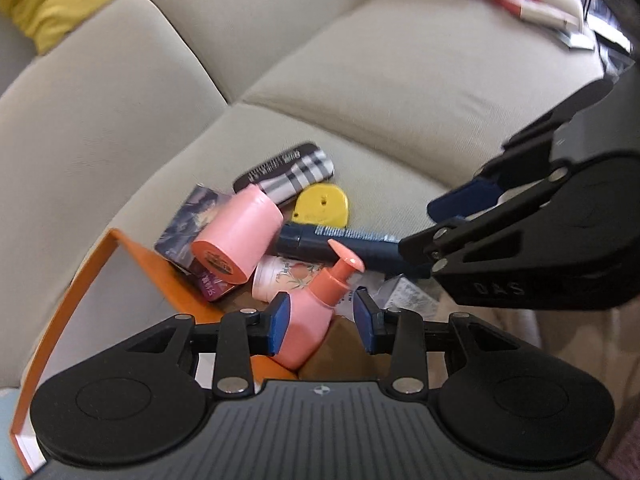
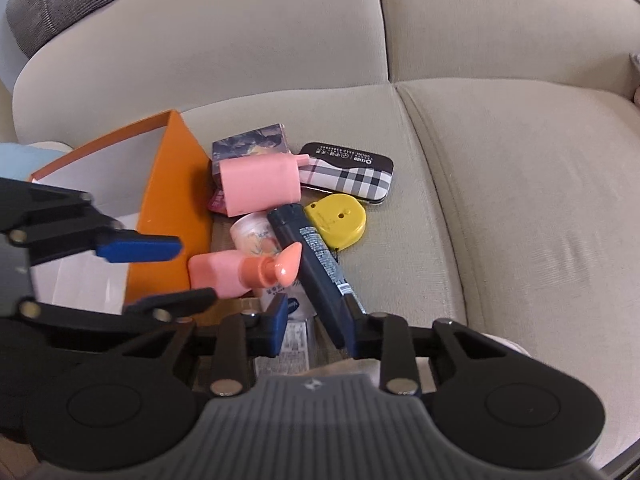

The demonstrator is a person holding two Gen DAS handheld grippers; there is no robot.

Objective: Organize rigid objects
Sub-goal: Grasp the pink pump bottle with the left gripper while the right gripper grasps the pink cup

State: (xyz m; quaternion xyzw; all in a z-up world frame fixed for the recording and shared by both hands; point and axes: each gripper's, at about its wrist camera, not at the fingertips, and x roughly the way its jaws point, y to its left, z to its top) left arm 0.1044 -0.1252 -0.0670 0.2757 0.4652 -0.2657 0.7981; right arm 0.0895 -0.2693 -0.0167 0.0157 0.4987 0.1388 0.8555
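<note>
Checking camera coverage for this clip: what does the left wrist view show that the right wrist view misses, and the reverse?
Only the left wrist view: a yellow cushion at the sofa's back and blurred books on the far seat.
Only the right wrist view: a grey cushion and the printed top of the plaid case.
Both: the orange box, pink pump bottle, dark blue tube, yellow tape measure, and both open tongs, left, right.
</note>
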